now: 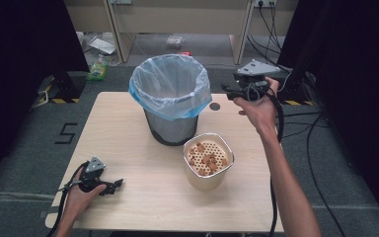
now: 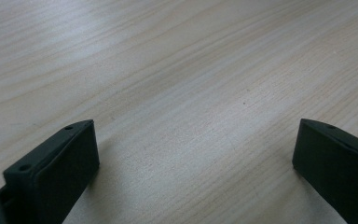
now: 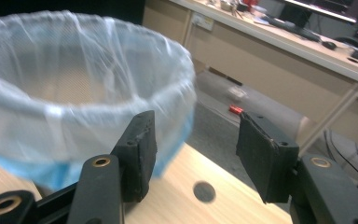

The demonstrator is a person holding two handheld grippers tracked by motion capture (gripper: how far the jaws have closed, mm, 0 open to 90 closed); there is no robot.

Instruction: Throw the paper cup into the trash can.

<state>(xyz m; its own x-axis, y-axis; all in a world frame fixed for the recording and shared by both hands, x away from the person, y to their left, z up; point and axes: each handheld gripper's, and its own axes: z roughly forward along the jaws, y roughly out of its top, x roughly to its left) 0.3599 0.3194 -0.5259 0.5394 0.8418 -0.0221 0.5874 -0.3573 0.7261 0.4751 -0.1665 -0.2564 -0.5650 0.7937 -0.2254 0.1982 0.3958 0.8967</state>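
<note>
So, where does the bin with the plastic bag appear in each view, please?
High view: the bin stands at centre, on the table's far half.
Left gripper view: not in it.
Right gripper view: bin at left, beyond the jaws.
Shared landmark: the dark round hole in the tabletop.

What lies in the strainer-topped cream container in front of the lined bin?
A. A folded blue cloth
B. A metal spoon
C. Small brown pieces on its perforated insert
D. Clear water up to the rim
C: in the high view, small brown pieces lie scattered on the perforated insert of the cream container before the bin.
</note>
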